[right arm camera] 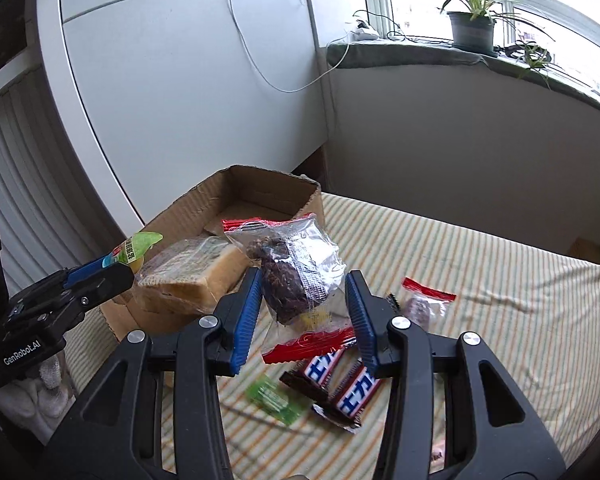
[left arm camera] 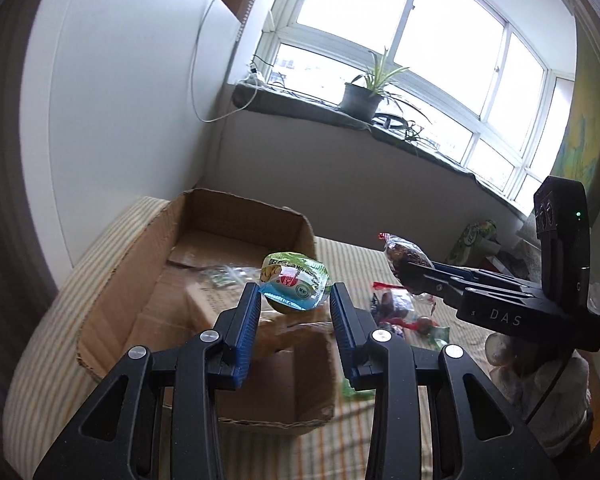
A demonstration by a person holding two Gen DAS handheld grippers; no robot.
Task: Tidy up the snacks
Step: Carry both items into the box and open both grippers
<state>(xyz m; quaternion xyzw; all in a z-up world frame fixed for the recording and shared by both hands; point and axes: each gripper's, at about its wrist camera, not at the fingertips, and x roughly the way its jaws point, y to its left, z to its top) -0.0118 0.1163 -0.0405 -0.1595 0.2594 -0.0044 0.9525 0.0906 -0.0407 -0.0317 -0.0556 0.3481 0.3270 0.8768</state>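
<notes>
Left wrist view: left tongs (left arm camera: 294,300) pinch a green-lidded cup snack (left arm camera: 294,282) over the cardboard box (left arm camera: 148,272), right tongs (right arm camera: 300,304) pinch a clear-wrapped dark pastry (right arm camera: 288,276). Bread bag (right arm camera: 192,276) already boxed; two chocolate bars (right arm camera: 336,384), a green packet (right arm camera: 274,398) and another pastry (right arm camera: 424,304) remain on the striped bed (right arm camera: 500,300), so roughly midway.

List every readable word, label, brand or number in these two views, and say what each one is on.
"DAS": body of the right hand-held gripper.
"GenRobot.AI": body of the left hand-held gripper.
"士力": two candy bars on the striped cloth.
Green jelly cup lid: print too small to read.
Green box: lettering blurred.
</notes>
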